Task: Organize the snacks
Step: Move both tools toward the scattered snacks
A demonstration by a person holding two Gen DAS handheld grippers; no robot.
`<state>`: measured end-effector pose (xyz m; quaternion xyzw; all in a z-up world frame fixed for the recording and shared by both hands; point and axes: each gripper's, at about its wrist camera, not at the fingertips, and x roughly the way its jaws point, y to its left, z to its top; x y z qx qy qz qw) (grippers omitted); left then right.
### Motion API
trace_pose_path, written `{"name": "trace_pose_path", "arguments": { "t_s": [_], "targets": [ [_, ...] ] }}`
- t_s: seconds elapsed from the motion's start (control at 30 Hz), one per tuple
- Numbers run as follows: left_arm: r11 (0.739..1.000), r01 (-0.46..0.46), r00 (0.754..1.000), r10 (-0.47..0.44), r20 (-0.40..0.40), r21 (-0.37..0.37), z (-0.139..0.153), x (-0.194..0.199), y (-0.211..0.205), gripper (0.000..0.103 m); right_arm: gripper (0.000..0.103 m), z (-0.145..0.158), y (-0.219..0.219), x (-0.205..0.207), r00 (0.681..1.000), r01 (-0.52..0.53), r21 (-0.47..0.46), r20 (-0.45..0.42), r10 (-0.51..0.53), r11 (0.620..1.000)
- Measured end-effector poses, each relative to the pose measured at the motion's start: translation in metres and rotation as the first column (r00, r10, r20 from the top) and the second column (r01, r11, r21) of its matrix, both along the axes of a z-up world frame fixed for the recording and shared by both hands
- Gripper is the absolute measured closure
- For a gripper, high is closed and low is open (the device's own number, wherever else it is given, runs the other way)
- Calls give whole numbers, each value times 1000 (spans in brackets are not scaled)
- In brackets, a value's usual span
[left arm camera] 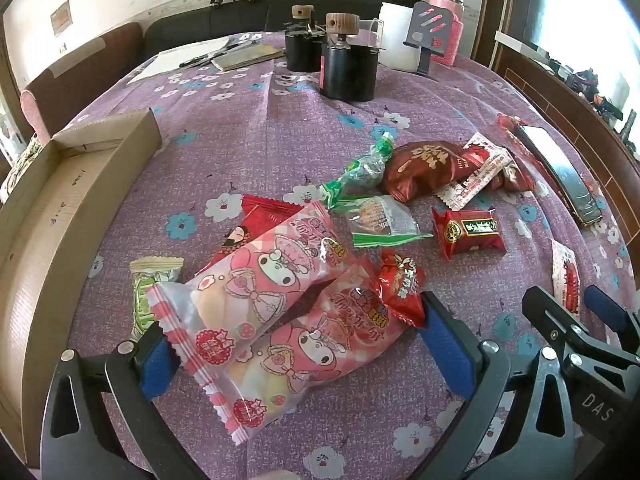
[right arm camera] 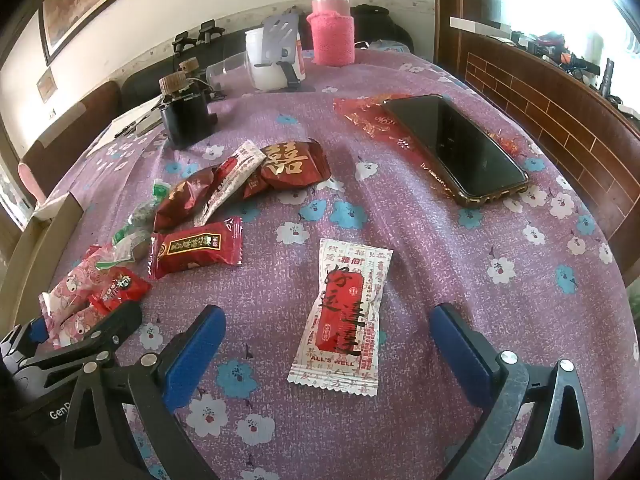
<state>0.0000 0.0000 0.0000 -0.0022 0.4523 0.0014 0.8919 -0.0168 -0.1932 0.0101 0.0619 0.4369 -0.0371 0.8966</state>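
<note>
Several wrapped snacks lie on the purple flowered cloth (left arm camera: pixel 248 136). Two pink cartoon marshmallow packs (left arm camera: pixel 256 276) lie side by side between the blue pads of my left gripper (left arm camera: pixel 300 344), which stands open over them without pressing. A small red candy (left arm camera: pixel 400 284) rests by its right finger. Beyond lie a green twist candy (left arm camera: pixel 360 168), a clear green-edged pack (left arm camera: pixel 380 220), a red square pack (left arm camera: pixel 468 230) and dark red packs (left arm camera: pixel 424 168). My right gripper (right arm camera: pixel 328 344) is open around a white and red sachet (right arm camera: pixel 344 312), not touching it.
An open cardboard box (left arm camera: pixel 72 200) stands at the left. A phone (right arm camera: pixel 456 144) lies on a red packet (right arm camera: pixel 368 116) at the right. Black canisters (left arm camera: pixel 348 68), a pink bottle (right arm camera: pixel 332 36), a phone stand and papers fill the far side. A wooden headboard borders the right.
</note>
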Motion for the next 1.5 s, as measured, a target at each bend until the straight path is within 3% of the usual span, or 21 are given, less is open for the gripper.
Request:
{"name": "trace_pose_path", "arguments": {
  "t_s": [0.63, 0.87, 1.0, 1.33, 1.5],
  "targets": [
    [1000, -7, 1000, 7, -3, 6, -1, -4, 2, 0, 0, 0, 0, 0, 1000, -2, -2, -2, 2, 1000],
    [993, 117, 992, -117, -46, 6, 2, -10, 6, 0, 0, 0, -1, 0, 998, -44, -8, -38, 43, 999],
    [991, 134, 990, -134, -48, 7, 2, -15, 5, 0, 0, -2, 8, 5, 996, -55, -59, -71, 51, 997],
    [989, 148, 988, -147, -48, 10, 4, -41, 8, 0, 0, -2, 6, 3, 996, -57, -57, -75, 53, 997],
    [979, 203, 972, -203, -115, -9, 8, -53, 14, 0, 0, -3, 7, 4, 995, -58, -63, -82, 53, 996]
  ]
}}
